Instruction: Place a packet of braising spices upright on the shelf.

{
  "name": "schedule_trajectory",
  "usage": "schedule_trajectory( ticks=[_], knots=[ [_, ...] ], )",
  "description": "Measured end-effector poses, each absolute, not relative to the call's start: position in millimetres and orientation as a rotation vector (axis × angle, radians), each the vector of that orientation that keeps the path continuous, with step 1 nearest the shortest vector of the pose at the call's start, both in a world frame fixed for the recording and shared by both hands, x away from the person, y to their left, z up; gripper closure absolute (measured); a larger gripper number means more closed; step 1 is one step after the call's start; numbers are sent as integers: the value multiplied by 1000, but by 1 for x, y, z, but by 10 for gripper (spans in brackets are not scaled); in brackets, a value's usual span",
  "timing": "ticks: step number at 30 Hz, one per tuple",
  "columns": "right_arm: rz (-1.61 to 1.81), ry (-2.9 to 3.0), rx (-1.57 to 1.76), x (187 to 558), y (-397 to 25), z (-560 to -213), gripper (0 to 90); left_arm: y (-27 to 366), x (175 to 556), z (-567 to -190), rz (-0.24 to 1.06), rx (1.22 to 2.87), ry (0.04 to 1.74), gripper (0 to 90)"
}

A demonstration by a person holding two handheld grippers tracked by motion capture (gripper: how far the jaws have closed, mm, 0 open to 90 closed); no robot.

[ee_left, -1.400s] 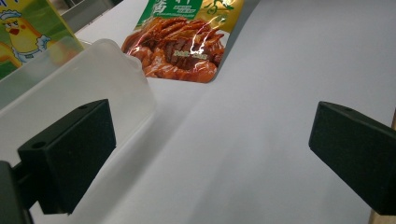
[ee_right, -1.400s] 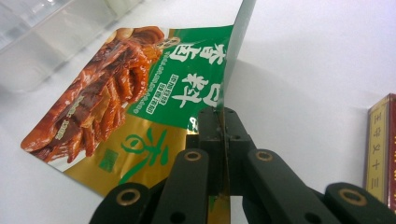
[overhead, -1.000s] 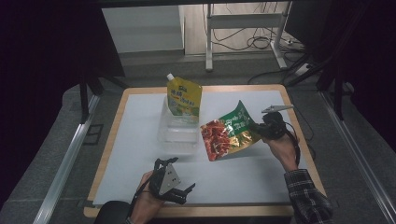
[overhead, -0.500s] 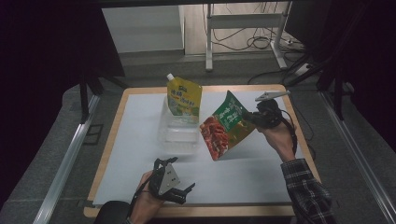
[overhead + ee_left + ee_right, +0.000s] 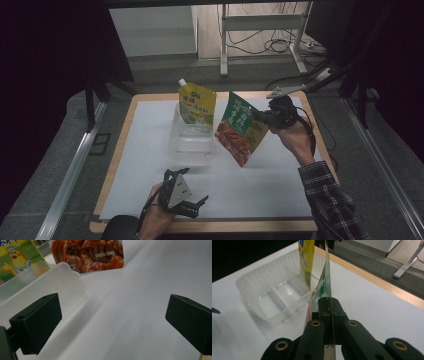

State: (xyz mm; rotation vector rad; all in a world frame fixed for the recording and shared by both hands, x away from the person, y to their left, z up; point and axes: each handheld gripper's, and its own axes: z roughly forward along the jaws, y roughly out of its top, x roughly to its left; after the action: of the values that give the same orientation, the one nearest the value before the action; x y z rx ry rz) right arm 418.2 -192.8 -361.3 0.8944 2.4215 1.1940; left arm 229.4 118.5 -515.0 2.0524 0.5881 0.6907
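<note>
The right gripper has its jaws clamped on the upper edge of a green and red pouch. The pouch is a flat, glossy foil-type bag with printed food imagery; it hangs tilted in the air above the white table surface, just right of a clear plastic tray. In the right gripper view the pouch appears edge-on as a thin sheet running between the closed black jaws, so its face is unreadable there.

The tray is thin, translucent, rectangular with rounded corners and ribbed walls; an inner divider splits it into compartments. A yellow spouted pouch stands upright in the far compartment, its lower part veiled by the tray wall.

The left gripper rests low at the table's near edge, jaws wide apart and holding nothing. In its own view the tray corner sits just beside the left jaw, and the pouch bottom is cut off by the frame top. Print on both pouches is too small to read.
</note>
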Motion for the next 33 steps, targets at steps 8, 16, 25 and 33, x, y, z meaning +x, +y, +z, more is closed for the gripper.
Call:
schedule_trajectory(
  ticks=[8, 16, 25, 33],
  knots=[
    [1168, 2423, 836, 416, -189, -345, 890, 120, 230, -514, 681, 2042, 595, 3],
    [1193, 2407, 830, 413, -194, -334, 890, 119, 230, -514, 676, 2043, 597, 3],
    [1256, 2433, 790, 406, -195, -321, 890, 120, 231, -515, 647, 2041, 601, 1],
    [1300, 2457, 749, 405, -188, -313, 890, 121, 231, -514, 623, 2026, 612, 0]
  ],
)
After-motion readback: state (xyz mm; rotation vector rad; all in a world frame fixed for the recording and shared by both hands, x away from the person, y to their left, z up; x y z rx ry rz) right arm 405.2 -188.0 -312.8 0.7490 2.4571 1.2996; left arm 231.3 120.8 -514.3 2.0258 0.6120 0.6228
